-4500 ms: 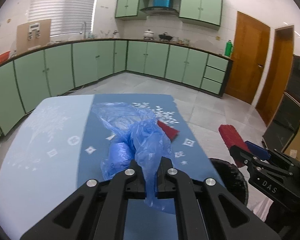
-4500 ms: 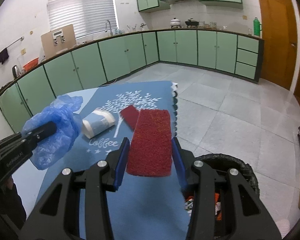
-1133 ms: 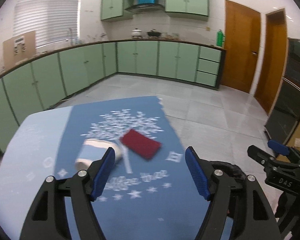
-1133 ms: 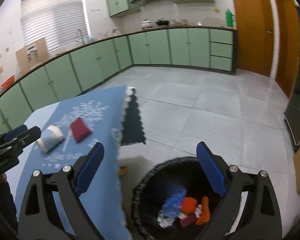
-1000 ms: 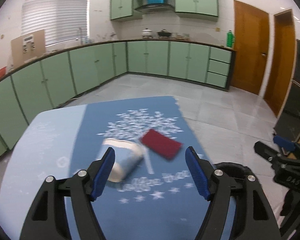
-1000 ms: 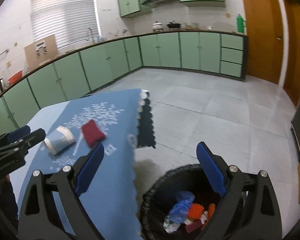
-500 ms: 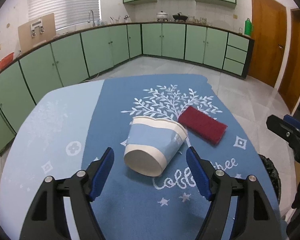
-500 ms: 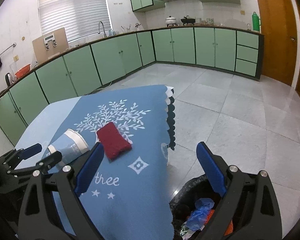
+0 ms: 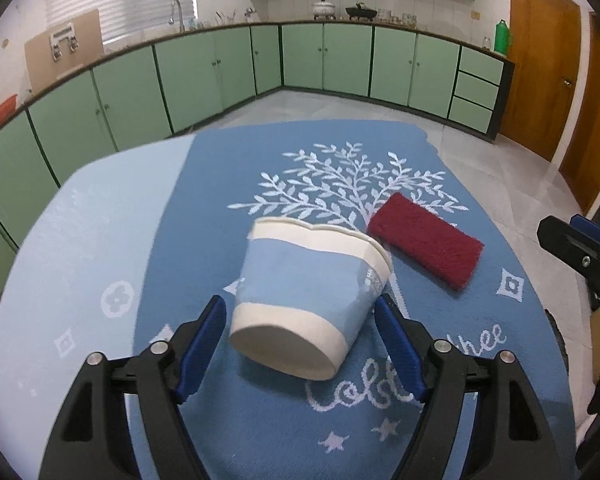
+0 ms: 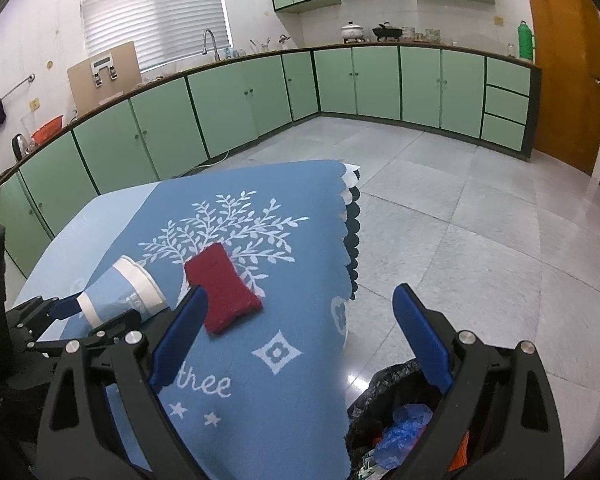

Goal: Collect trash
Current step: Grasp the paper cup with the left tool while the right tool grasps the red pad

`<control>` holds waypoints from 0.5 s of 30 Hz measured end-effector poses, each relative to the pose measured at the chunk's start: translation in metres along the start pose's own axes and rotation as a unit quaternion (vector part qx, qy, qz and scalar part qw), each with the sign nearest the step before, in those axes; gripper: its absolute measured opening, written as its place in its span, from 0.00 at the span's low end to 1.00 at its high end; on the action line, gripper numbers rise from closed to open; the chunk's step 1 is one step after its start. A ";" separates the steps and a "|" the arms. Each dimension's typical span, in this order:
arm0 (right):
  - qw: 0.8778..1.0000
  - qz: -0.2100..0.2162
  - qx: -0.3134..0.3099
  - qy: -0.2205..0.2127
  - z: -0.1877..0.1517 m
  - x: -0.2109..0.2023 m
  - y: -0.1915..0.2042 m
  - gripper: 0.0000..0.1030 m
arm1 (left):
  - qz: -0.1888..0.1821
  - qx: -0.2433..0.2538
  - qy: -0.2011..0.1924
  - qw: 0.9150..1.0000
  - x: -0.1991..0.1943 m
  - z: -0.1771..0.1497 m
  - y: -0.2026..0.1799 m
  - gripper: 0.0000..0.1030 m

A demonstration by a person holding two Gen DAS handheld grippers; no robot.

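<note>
Step in hand: I have the left gripper (image 9: pixel 300 332) lined up on the paper cup (image 9: pixel 312 296), which lies on its side on the blue tablecloth (image 9: pixel 236 168), base toward me and rim pointing away. I judge this as the approach just ahead of the grasp.

Left claw: spread wide, a blue pad on either side of the cup's lower body. I cannot tell whether either pad is touching the cup; nothing is pinched.

Right claw: the right gripper (image 10: pixel 300 340) is also spread and carrying nothing. It hangs over the table's edge with the trash bin (image 10: pixel 384 408) below it.

Next move: I would close the left jaws gently on the cup wall, since thin paper will likely crumple, then lift and carry it across to the bin.

Other trash: a dark red scouring pad (image 9: pixel 426 242) lies flat just beyond the cup's rim, close but seemingly not touching. It looks like the right gripper's job.

Bin: lined with a black bag, already holding a blue plastic bag (image 10: pixel 404 432) and some orange bits.

In the way: the right gripper sits along the route to the bin, so I would keep the two apart. The cup could also roll if nudged.
</note>
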State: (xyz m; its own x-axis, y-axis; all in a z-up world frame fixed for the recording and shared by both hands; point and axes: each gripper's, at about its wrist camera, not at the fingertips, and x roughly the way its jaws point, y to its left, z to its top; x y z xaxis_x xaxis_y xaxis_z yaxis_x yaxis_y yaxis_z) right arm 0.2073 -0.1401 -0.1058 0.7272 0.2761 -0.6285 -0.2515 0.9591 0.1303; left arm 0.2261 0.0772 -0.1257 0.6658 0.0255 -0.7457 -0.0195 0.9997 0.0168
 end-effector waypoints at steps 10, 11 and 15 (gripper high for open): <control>0.999 0.017 -0.015 0.023 0.005 0.019 0.005 0.88 | -0.019 -0.020 0.016 0.999 0.009 0.002 0.006 0.61; 0.999 0.021 -0.019 0.027 0.005 0.021 0.006 0.88 | -0.018 -0.025 0.011 0.999 0.006 0.002 0.009 0.61; 0.998 0.034 -0.048 0.039 0.007 0.028 0.019 0.88 | -0.004 -0.038 -0.005 0.999 -0.004 0.004 0.023 0.60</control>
State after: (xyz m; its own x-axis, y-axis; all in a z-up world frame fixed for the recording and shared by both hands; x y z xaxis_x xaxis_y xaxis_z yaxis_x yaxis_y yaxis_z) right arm 0.2272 -0.1134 -0.1157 0.6549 0.3318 -0.6790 -0.3614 0.9266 0.1042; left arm 0.2260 0.1004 -0.1202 0.6728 0.0187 -0.7396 -0.0708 0.9967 -0.0392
